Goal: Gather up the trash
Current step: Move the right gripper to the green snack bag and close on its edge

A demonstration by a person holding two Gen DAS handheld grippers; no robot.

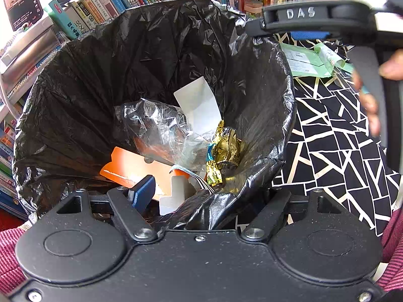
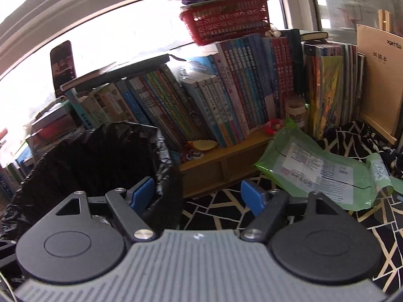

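Green mailer (image 2: pixel 325 173) flat ahead-right of my right gripper (image 2: pixel 199 196), long axis slanting down-right; jaws open, empty. Left gripper (image 1: pixel 209 196) pinches black bag rim (image 1: pixel 216 201).

The left wrist camera sits close over the bag (image 1: pixel 126 75), tilted steeply down into its open mouth from just behind its near rim, with the books (image 1: pixel 105 5) along the top edge. The right wrist camera rides lower-angled, facing out across the patterned cloth (image 2: pixel 221 209) toward the books (image 2: pixel 226 88) and window (image 2: pixel 113 37), the bag (image 2: pixel 100 156) near at its left. Both views share the bag, the row of books, the phone (image 1: pixel 21 0) (image 2: pixel 63 63), the cloth (image 1: pixel 327 138) and the green mailer (image 1: pixel 307 60) (image 2: pixel 314 166); the left view also catches the right hand-held gripper (image 1: pixel 309 35) at its upper right.
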